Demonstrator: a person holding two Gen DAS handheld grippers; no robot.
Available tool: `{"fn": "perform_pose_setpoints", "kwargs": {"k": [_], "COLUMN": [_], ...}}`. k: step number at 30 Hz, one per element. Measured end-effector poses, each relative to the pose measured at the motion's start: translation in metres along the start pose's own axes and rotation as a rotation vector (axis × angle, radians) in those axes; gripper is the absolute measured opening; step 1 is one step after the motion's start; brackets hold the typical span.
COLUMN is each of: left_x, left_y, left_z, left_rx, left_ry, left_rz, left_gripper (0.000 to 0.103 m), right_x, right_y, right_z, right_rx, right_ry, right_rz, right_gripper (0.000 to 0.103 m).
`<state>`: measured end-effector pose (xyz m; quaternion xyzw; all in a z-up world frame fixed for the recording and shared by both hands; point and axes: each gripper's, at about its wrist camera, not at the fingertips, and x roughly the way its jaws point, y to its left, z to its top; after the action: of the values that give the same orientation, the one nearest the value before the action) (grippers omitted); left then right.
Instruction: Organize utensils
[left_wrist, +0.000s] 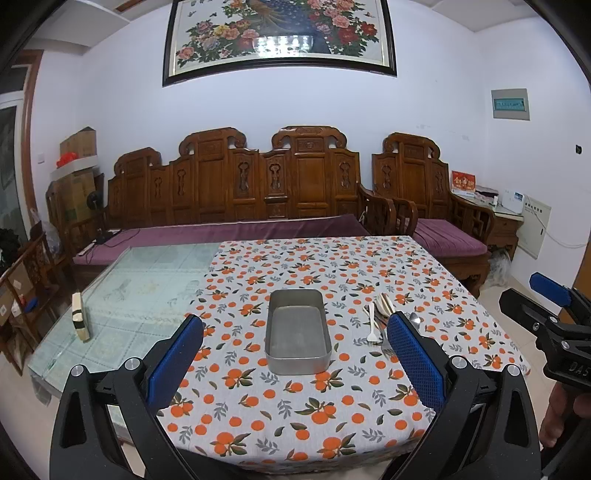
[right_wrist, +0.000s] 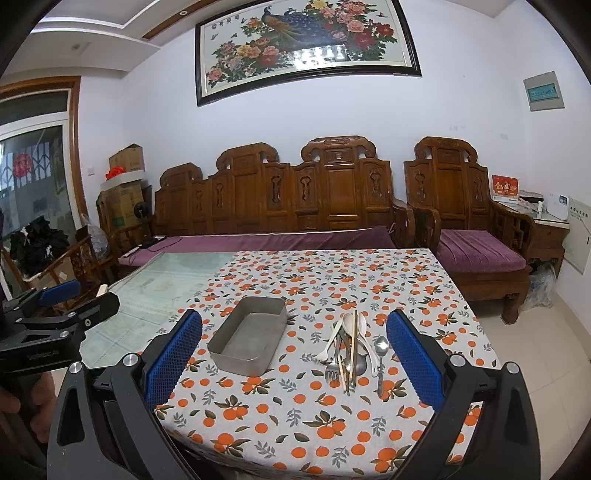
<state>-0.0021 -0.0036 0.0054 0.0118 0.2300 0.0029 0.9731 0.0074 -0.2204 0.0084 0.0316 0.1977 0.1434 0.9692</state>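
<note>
1. Both tongs spread wide, nothing between them: left gripper (left_wrist: 295, 354), right gripper (right_wrist: 293, 354).
2. Utensil pile (right_wrist: 351, 347) lies right of metal tray (right_wrist: 247, 341), handles running away from camera.
3. Right one's nearer, I'd say.

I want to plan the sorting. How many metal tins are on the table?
1. The metal tin stands empty on the orange-print tablecloth, left of the utensil pile. No other tin shows in either view.
</note>
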Motion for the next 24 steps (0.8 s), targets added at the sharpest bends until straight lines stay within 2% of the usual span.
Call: {"fn": "perform_pose_setpoints", "kwargs": {"k": [24], "left_x": [-0.0001], "left_y": [-0.0002], "left_z": [0.0004], "left_rx": [0.001], "left_ry": [-0.002], "left_rz": [-0.002], "left_gripper": [0.097], "right_x": [0.0024], "right_y": [-0.0054], "right_z": [0.0066], "right_rx": [0.007], "right_ry": [-0.001], "right_rz": [0.005], "right_gripper": [0.1]}}
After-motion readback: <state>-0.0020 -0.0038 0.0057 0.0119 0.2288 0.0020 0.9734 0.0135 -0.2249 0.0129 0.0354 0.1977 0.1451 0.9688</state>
